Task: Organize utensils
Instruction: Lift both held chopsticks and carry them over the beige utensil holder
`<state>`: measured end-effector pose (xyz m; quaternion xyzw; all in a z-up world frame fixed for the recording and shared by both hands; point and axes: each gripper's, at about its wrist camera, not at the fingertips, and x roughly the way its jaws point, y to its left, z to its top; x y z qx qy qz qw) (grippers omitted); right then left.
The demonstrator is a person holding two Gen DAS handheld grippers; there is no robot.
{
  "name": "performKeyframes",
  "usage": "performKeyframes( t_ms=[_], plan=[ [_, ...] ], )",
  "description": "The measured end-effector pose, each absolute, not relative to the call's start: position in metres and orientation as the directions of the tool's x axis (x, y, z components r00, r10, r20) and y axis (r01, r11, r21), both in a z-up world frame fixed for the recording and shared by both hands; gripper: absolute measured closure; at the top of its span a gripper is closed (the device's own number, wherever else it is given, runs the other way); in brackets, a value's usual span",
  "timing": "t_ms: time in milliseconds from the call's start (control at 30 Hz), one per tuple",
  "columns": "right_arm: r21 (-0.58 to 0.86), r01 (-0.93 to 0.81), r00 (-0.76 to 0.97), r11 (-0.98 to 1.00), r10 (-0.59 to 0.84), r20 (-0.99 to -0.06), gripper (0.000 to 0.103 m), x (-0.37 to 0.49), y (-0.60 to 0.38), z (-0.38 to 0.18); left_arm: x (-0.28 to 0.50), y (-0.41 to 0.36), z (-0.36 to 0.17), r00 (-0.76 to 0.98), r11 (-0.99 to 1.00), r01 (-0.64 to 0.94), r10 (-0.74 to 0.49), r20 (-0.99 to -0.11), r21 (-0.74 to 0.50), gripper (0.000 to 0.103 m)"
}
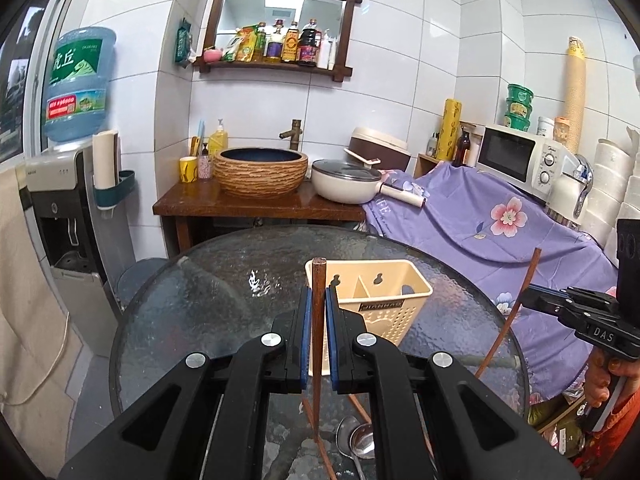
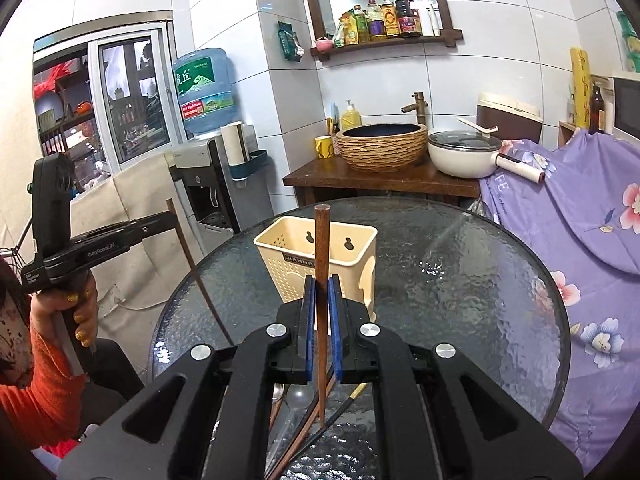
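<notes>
A cream utensil holder [image 1: 374, 300] [image 2: 320, 256] with two compartments stands on the round glass table [image 1: 224, 292] [image 2: 460, 280]. My left gripper [image 1: 318, 300] is shut on a brown wooden chopstick [image 1: 319, 320], held upright just in front of the holder; both show in the right wrist view, gripper [image 2: 170, 220] and chopstick [image 2: 196, 268]. My right gripper [image 2: 322, 288] is shut on another brown chopstick [image 2: 321, 300], upright before the holder; the left wrist view shows that gripper [image 1: 532, 294] and chopstick [image 1: 516, 312]. Spoons [image 1: 358, 438] and more chopsticks [image 2: 316, 420] lie on the table below the grippers.
A wooden stand with a basin [image 1: 260, 172] and a white pot [image 1: 346, 182] is behind the table. A purple flowered cloth [image 1: 480, 224] covers a surface to the right, with a microwave [image 1: 520, 156]. A water dispenser [image 1: 64, 208] stands at the left.
</notes>
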<state>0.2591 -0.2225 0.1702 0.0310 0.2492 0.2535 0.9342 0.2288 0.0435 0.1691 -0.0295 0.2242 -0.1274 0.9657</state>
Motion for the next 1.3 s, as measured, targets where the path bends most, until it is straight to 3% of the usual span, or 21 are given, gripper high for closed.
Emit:
performKeyframes(
  t_ms=[233,467,700,967,1300],
  plan=[
    [0.202,-0.500,0.731,0.842,0.535,-0.423,0.096,0.272,-0.221,0.206,0.228,0.040,0.205,0.884,0.957,0.273,-0.288,-0.368,-0.094,0.096],
    [0.209,-0.526,0.759,0.824,0.566,-0.322,0.096,0.292,-0.215,0.279,0.237,0.031,0.265,0.890,0.938,0.332,-0.346,-0.296,-0.097,0.096],
    [0.149,-0.475,0.828,0.867,0.498,-0.258,0.096,0.325,-0.196,0.331,0.266,0.014,0.315,0.909,0.943,0.323,-0.333,-0.250,-0.082,0.096],
    [0.170,-0.403,0.841,0.899,0.438,-0.318,0.096,0.376,-0.186,0.296,0.311,0.000,0.301,0.926,0.968,0.244,-0.252,-0.280,-0.063,0.096],
    [0.193,-0.369,0.795,0.909,0.417,-0.442,0.096,0.399,-0.178,0.212,0.346,-0.006,0.230,0.884,0.970,0.221,-0.242,-0.401,-0.098,0.096]
  ],
)
